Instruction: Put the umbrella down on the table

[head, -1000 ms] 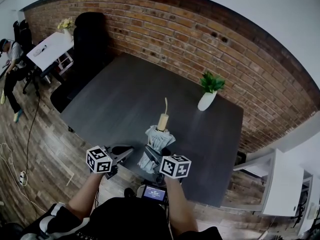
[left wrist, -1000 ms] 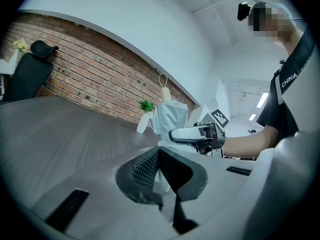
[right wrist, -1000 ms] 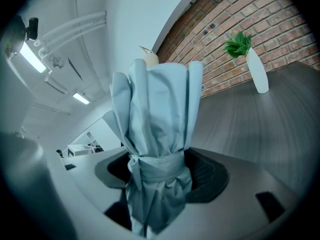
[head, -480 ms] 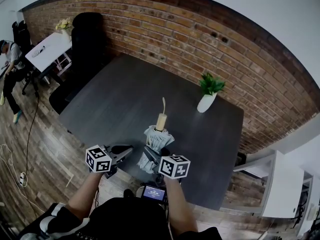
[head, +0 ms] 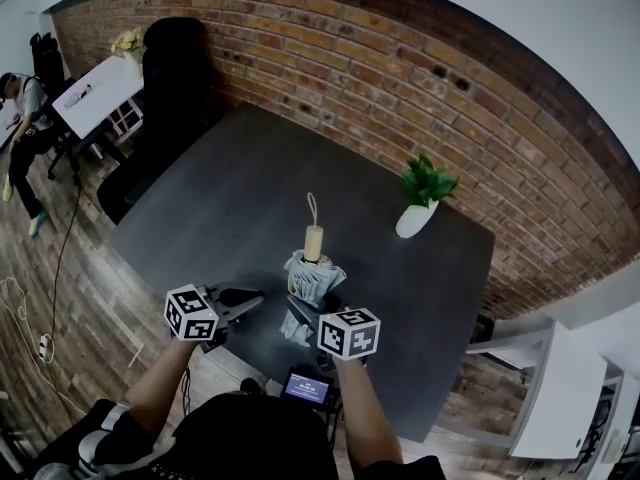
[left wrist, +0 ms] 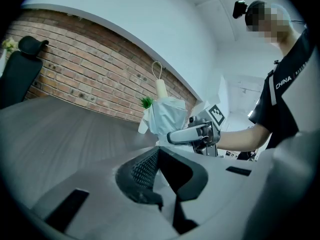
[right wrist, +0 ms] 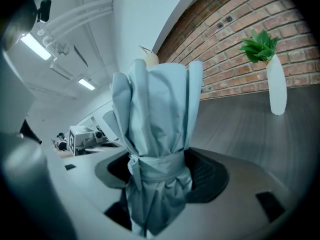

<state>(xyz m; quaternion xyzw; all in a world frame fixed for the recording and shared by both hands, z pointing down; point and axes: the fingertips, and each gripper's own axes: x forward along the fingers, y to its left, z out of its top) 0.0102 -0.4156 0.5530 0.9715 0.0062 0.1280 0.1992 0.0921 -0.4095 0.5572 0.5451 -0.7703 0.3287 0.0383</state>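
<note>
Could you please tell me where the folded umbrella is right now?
In the head view, the folded pale-blue fabric umbrella is held handle-up in the right hand-held gripper, over the near edge of the dark table, left of the white vase.

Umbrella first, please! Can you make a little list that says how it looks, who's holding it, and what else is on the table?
Umbrella: folded, pale, tied with its strap, upright, handle on top
Held by: right gripper, jaws closed round its lower part
Left gripper: jaws together, nothing in them
Table: dark; umbrella over its near edge, touching or not can't be told
Also on table: white vase with a green plant, by the brick wall
</note>
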